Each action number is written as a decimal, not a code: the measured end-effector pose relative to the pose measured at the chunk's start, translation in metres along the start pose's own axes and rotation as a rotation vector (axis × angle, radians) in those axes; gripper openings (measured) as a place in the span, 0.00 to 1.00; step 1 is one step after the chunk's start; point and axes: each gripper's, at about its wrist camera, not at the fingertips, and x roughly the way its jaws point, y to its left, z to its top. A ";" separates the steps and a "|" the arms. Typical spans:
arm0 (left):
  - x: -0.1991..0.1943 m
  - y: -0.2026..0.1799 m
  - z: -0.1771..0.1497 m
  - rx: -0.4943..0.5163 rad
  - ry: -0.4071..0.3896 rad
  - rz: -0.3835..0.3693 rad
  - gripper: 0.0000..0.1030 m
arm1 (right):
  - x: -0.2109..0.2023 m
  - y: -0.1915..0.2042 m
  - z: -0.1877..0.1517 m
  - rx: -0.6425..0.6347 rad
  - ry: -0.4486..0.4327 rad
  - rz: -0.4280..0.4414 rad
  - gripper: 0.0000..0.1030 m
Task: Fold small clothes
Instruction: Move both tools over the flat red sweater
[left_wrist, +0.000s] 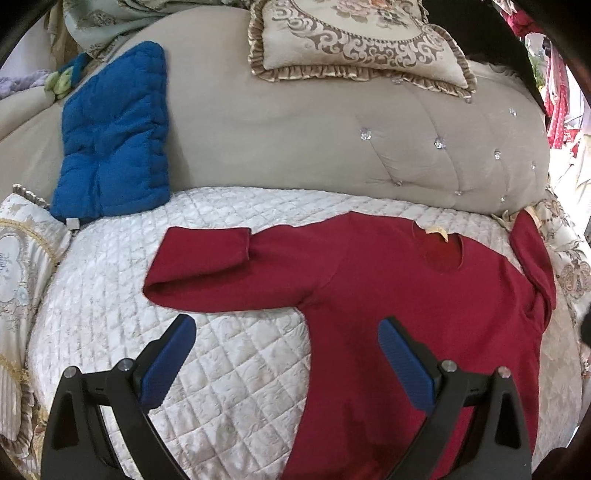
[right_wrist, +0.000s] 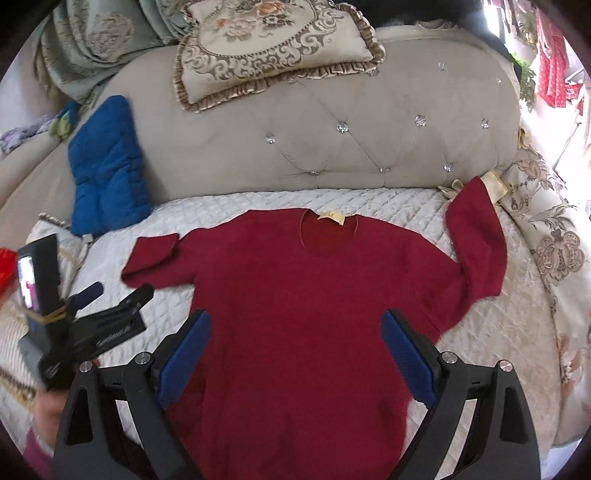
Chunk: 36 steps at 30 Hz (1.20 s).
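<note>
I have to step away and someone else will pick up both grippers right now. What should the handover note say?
Left gripper: open, holding nothing, over the quilt at the sweater's left edge, below the left sleeve.
Right gripper: open, holding nothing, above the sweater's lower body.
Red sweater: flat on the quilt, neck towards the sofa back. Left sleeve is doubled back on itself; right sleeve bends up towards the sofa back.
Done: sweater spread out; no body fold visible.
Left: fold both sleeves in, then fold the body.
</note>
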 end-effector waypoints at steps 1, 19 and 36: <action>0.004 -0.001 0.001 -0.001 0.010 -0.010 0.98 | 0.008 0.002 0.000 -0.003 0.000 -0.009 0.74; 0.058 0.001 0.019 0.005 0.030 -0.028 0.98 | 0.093 -0.019 0.007 0.063 0.052 -0.105 0.71; 0.101 0.021 0.012 -0.041 0.090 0.011 0.98 | 0.141 0.001 0.005 0.041 0.108 -0.092 0.70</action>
